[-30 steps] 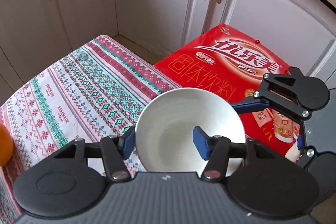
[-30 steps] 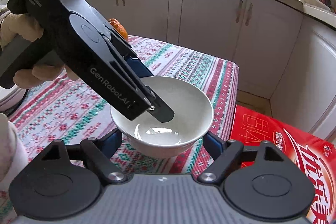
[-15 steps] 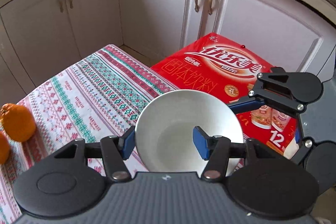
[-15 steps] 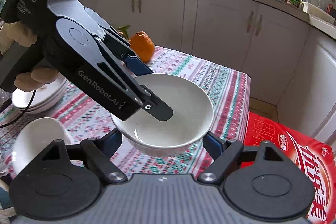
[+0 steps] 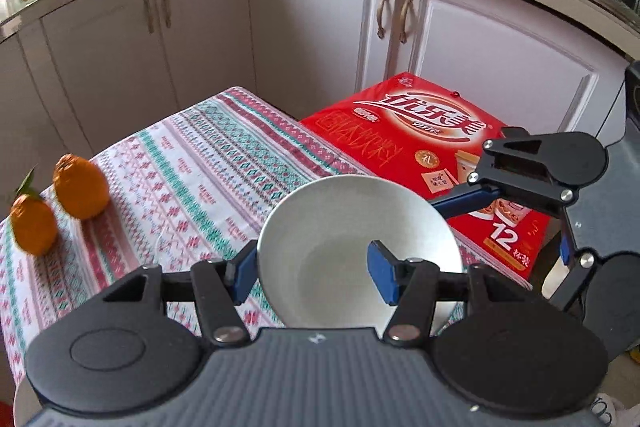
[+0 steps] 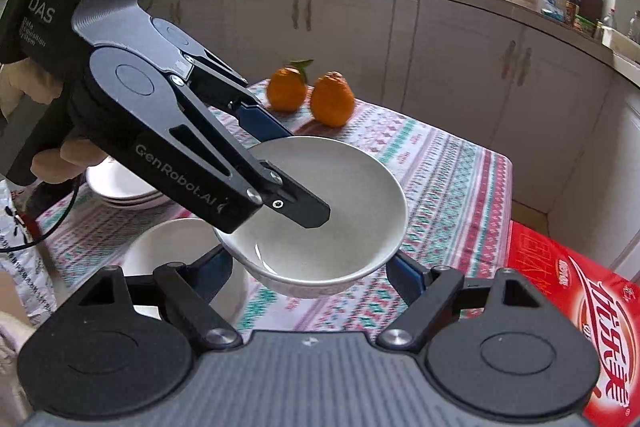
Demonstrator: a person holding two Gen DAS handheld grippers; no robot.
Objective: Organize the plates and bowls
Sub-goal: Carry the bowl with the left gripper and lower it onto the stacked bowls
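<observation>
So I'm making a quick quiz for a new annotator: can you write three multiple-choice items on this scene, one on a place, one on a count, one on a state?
1. Where does the red box lie?
A. beside the table's edge, lower than the tabletop
B. on the kitchen counter
C. under the stacked plates

2. How many oranges stand on the tablecloth?
A. one
B. two
C. four

3. How is the white bowl held?
A. it sits free on the cloth
B. a bare hand holds it
C. the left gripper clamps its rim, one finger inside, one outside

Key: 1 A, the box shows past the cloth's edge in front of the cabinets; 2 B, two sit side by side; 3 C, both views show the rim between the blue pads.
</observation>
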